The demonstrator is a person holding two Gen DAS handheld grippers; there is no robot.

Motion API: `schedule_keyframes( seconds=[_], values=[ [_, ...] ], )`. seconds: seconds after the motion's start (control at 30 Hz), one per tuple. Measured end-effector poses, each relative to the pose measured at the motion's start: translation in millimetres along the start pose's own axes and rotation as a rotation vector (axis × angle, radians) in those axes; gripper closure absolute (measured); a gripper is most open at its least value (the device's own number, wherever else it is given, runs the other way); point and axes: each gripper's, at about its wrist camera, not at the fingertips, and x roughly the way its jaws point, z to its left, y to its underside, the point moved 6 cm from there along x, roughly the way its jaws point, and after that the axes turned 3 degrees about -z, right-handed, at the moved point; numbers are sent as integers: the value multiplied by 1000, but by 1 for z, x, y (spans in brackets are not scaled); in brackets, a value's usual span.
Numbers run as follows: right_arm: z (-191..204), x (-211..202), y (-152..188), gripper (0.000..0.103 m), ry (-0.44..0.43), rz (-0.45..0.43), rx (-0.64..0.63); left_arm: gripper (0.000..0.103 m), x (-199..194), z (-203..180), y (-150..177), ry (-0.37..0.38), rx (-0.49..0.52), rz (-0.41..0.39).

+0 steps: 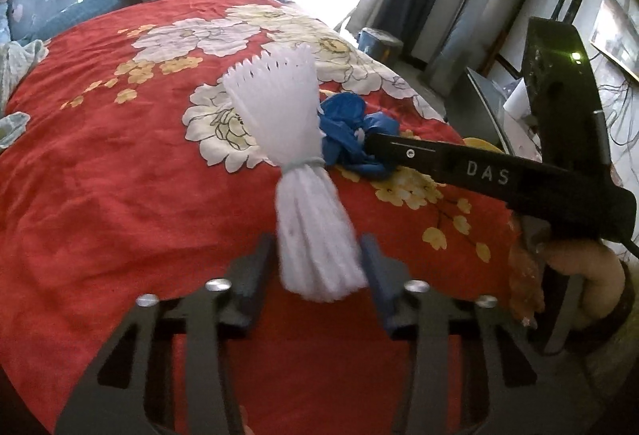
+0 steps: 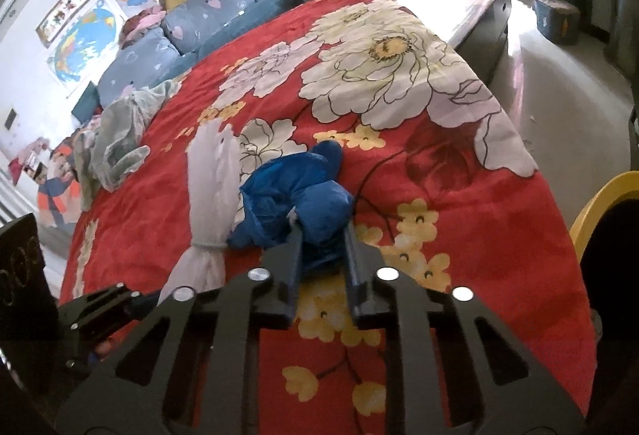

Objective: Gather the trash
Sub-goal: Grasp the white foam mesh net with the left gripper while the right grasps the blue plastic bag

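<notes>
1. Pickup stage, I'd say: two bits of trash sit mid-bed on the red floral bedspread (image 1: 120, 163), touching each other, and both tools are on them at once.
2. The white foam net sleeve cinched with a rubber band (image 1: 295, 155) lies with its lower tuft between the fingers of the left gripper (image 1: 317, 259). Those fingers are spread fairly wide, either side of the tuft and not squeezing it as far as I can see.
3. The crumpled blue plastic bag (image 2: 295, 195) sits just right of the sleeve. The right gripper (image 2: 321, 235) has narrowed onto its near lobe and looks clamped on it.
4. Next move, my guess: left needs to pinch the tuft, then both lift and carry to a bin. The yellow-rimmed container (image 2: 599, 203) at the bed's right edge could be it, can't tell.
5. Pose: both tools come in low from the foot of the bed, nearly flat, angled toward each other.
</notes>
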Motion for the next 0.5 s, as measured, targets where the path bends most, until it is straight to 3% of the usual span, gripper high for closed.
schedule_keyframes(
  seconds=[0.17,0.5],
  values=[
    [-5,-21,0,98,34,-58,0,82,-2,-7,-2,11,14,-11],
    [-35,-72,4,98,82,-145,41,83,-15,-30,-14,42,54,-52]
  ],
)
